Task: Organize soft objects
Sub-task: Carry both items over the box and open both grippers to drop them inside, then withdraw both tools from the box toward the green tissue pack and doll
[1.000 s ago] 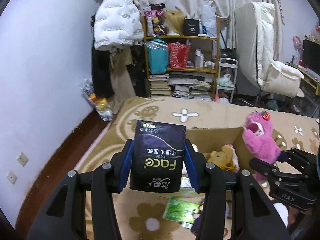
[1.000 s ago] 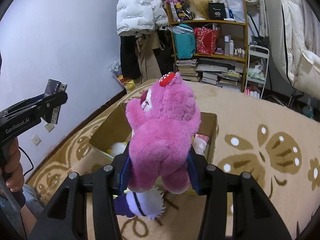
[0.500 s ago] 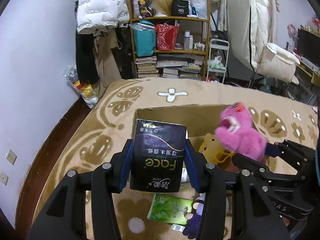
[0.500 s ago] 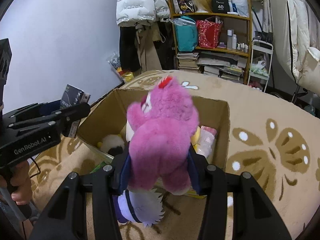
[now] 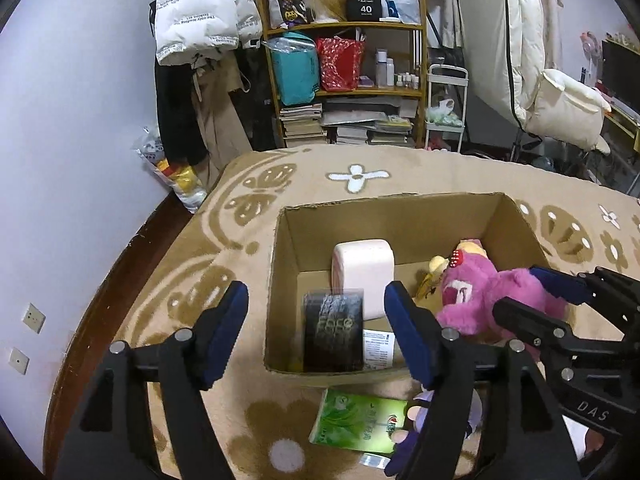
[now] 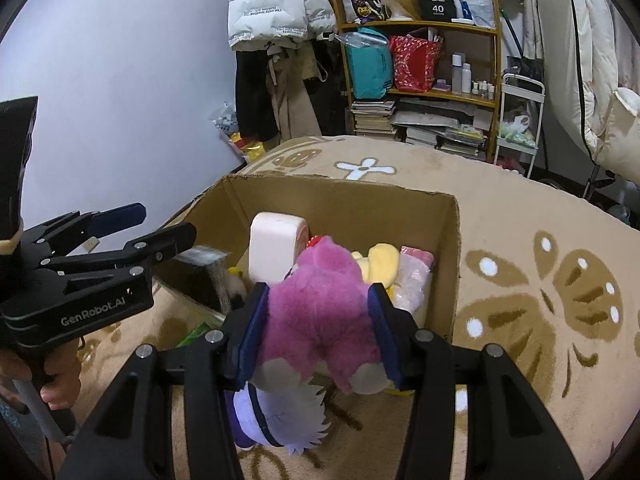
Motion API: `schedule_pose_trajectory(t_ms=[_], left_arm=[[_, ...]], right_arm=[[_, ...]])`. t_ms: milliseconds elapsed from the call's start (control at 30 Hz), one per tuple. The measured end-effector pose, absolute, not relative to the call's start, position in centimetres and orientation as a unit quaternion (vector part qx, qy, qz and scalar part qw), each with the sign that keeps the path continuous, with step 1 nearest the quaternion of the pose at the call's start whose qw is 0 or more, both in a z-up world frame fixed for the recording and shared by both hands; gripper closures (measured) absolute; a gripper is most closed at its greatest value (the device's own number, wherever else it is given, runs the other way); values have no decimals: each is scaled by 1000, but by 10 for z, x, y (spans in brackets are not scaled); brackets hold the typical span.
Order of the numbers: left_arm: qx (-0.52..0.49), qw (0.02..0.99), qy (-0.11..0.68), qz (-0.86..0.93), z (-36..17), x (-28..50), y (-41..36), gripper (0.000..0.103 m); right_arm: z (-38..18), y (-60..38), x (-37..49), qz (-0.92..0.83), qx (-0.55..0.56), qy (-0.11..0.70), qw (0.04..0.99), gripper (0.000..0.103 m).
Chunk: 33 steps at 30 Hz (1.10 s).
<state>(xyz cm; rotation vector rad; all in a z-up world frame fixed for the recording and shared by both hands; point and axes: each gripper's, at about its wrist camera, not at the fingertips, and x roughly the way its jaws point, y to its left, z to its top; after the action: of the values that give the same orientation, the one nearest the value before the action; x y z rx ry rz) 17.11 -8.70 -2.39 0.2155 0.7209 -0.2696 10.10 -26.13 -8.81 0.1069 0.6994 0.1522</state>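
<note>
My left gripper [image 5: 316, 312] is open over the near left part of the cardboard box [image 5: 400, 210]. The dark tissue pack [image 5: 334, 330] is blurred below it, dropping into the box. My right gripper [image 6: 318, 312] is shut on the pink plush bear [image 6: 320, 296] and holds it head-down over the box's near edge; the bear also shows in the left wrist view [image 5: 488, 292]. In the box are a white-pink tissue roll pack [image 5: 362, 272], a yellow plush [image 6: 382, 262] and a pink packet [image 6: 414, 276].
A green tissue pack [image 5: 360, 422] and a purple-white plush [image 6: 276, 416] lie on the beige patterned rug [image 6: 520, 240] in front of the box. A shelf [image 5: 348, 80] with books and bags, hanging coats and a white chair stand behind.
My left gripper opened and let go of the dark tissue pack, which is falling into the box. My right gripper moved forward and lowered the pink bear into the box opening.
</note>
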Motion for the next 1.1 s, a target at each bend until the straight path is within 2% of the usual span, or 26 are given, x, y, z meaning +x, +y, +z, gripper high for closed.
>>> schedule_pose_trajectory(t_ms=[67,200,267,400,467,833,1100], left_arm=[[108,922,350,-128,-23,171,-85,32],[112,924,347,-112,-20,169,-79,25],[110,925,345,-112,-16,166,-76,24],[111,927,341,-110,-6,158,-71,18],[112,929,337,-107,-2,153,-67,16],[98,931,337,-97,14,118,-41,4],[95,923,359,-98,10,99,-31,4]], right_arm=[[-88,-263,101,63,51,343,936,34],[-85,-270,101,63,71,343,934,26],[-83,-272,99,59,81,342,934,15],[-75,-272,90,61,89,332,937,8],[-72,-271,83,60,90,329,938,1],[-61,-267,48,57,102,329,937,0],[-65,-261,26,52,96,345,932,0]])
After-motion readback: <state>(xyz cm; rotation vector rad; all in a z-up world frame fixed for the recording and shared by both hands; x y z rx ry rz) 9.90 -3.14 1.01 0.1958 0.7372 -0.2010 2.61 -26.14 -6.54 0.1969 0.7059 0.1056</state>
